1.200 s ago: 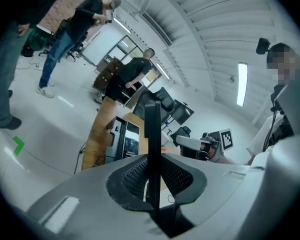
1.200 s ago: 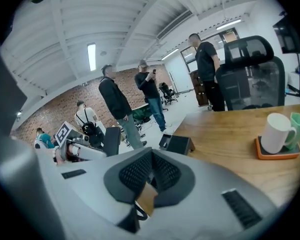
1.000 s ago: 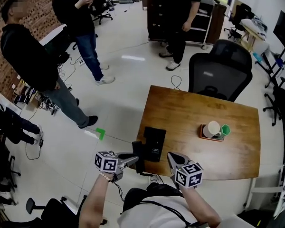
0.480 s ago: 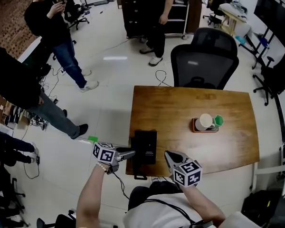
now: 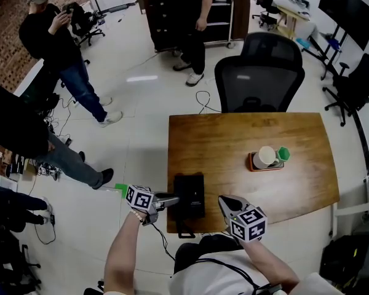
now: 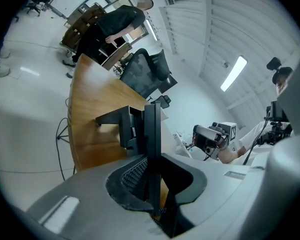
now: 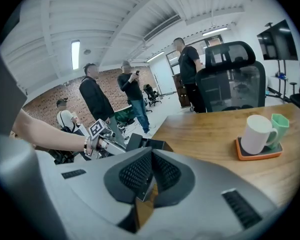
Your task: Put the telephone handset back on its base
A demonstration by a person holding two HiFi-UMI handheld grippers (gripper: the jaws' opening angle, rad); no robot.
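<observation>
Black plastic fills the left gripper (image 6: 151, 173): its fingers are narrowed onto the telephone handset (image 6: 151, 131), which stands edge-on between the pads, clamped from both sides. Just past the handset, at about 11 o'clock in the left gripper view, sits the black base (image 6: 119, 125). I cannot tell whether the handset touches it.

From the head view, the base (image 5: 190, 192) lies at the wooden table's (image 5: 246, 131) 7 o'clock corner, with a dark cord hanging off the near edge. The left gripper reaches it from 9 o'clock.

The right gripper (image 5: 224, 200) hovers at the table's 6 o'clock edge, just beside the base, with its pads pressed together on nothing.

At 3 o'clock from the base, well apart, a white mug (image 5: 266, 157) stands on an orange coaster (image 5: 256, 165) with a green cup (image 5: 284, 153) beside it. A black office chair (image 5: 258, 72) sits at the table's 12 o'clock side.
</observation>
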